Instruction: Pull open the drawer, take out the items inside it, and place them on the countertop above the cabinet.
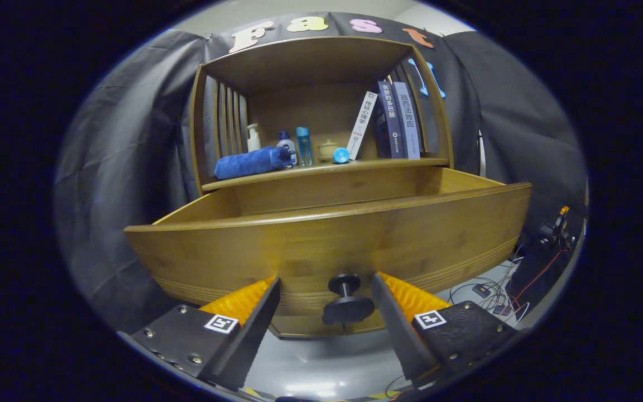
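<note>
1. Tool (326,290), lower centre of frame: fingers spread wide, either side of the drawer knob (347,301), neither finger touching it. Holding nothing.
2. Pose: tool low, level, aimed straight at the drawer front.
3. Drawer (327,240), mid-frame: already pulled out well clear of the cabinet. Its inside is hidden behind the front panel; contents cannot be told.
4. Surface (321,170) above the drawer carries a rolled blue towel (252,162), bottles and books.
5. Judgement: opening done; taking items out not yet done.

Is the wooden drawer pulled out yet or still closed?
Pulled out: the wooden drawer juts forward of the shelf, side walls exposed. The open tongs flank its black round knob without touching.
</note>
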The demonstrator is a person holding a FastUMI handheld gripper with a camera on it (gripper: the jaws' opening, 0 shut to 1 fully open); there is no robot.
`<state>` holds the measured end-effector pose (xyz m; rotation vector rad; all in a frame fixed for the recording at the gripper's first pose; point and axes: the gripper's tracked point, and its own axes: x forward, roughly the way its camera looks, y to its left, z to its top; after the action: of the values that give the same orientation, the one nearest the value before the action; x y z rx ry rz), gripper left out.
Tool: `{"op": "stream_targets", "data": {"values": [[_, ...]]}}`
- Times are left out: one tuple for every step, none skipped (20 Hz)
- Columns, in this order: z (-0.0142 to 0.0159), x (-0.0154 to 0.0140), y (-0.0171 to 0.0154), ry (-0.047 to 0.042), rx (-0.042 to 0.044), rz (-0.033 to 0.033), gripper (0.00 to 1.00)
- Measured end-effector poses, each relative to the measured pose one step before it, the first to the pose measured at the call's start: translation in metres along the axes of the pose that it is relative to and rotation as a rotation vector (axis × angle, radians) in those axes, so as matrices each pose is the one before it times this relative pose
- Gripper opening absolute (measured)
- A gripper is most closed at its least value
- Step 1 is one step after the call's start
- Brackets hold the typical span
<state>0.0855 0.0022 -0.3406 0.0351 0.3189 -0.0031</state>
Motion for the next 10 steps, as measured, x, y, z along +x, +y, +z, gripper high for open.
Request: {"op": "stream_targets", "data": {"values": [[0.00016,0.00418,0.00024,0.002,0.00996,0.00308,0.99],[0.00088,0.00328,-0.00005,0.00139,0.01784,0.00587,0.99],[0.00046,0.00365,-0.00002,0.00267,0.0194,0.00764,0.99],[0.00147,0.00398,-0.00034,0.0,0.01527,0.00609,0.99],[-0.00002,0.00246,0.00025,-0.0015,0.00897,0.00508,0.99],[0.00122,0.00345,0.00083,0.00121,-0.00106,0.00156,0.99],[0.0013,0.00333,-0.00054,-0.00363,-0.00863,-0.00199,0.99],[0.0018,0.00407,-0.00013,0.00146,-0.00561,0.00002,0.99],[0.00077,0.00443,0.00037,-0.00017,0.00113,0.00045,0.99],[0.00144,0.0033,0.00115,-0.00014,0.00108,-0.00122,0.99]]}}
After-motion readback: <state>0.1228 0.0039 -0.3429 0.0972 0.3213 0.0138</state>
